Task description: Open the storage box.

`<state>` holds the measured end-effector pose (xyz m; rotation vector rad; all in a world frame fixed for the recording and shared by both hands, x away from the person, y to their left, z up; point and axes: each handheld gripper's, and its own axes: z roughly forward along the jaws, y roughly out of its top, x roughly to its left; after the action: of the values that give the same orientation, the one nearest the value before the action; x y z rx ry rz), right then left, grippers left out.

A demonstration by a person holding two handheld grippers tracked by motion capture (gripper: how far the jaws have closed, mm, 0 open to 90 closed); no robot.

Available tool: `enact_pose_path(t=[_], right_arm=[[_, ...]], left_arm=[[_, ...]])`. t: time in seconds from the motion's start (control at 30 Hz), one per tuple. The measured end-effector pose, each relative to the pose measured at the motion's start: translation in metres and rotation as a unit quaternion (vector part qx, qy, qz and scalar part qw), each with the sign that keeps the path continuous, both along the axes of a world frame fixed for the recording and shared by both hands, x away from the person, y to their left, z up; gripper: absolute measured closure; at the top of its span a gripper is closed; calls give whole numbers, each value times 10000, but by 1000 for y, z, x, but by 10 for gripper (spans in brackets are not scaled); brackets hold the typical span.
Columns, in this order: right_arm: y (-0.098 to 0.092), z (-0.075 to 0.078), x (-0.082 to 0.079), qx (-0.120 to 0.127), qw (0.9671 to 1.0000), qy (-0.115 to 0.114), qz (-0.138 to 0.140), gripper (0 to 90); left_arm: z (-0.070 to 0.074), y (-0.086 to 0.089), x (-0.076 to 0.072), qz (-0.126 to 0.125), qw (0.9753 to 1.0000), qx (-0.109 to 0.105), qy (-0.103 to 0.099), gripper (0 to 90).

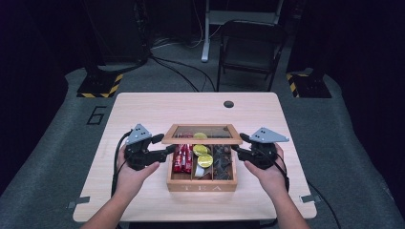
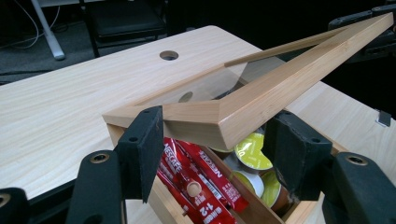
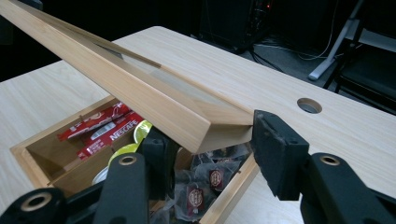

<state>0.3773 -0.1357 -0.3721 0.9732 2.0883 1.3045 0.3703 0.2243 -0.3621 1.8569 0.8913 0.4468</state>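
The left tongs [image 1: 162, 145] are spread wide, jaws bracketing the near left corner of the glass-paned lid [image 1: 201, 134]; whether they press it I cannot tell. The lid is raised above the wooden tea box [image 1: 202, 185], which holds red sachets [image 1: 183, 158], yellow capsules [image 1: 203, 155] and dark tea bags [image 1: 222, 162]. The right tongs [image 1: 241, 145] are spread too, straddling the lid's right corner. The box sits mid-counter [image 1: 143, 107]; behind stands a folding chair [image 1: 250, 45] in a dark room.
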Motion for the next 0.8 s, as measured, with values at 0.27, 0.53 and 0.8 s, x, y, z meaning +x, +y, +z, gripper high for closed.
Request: enact_pose_path(t=[0.27, 0.53, 0.8], right_arm=[[4, 1, 8, 18, 9998, -31, -175, 517], [3, -1, 14, 115, 9997, -43, -209, 535], [-3, -7, 18, 168, 9998, 23, -80, 561]], left_arm=[[4, 0, 7, 22, 10000, -55, 24, 384], [5, 0, 11, 41, 9999, -106, 59, 386], [4, -1, 10, 90, 9999, -87, 38, 387]])
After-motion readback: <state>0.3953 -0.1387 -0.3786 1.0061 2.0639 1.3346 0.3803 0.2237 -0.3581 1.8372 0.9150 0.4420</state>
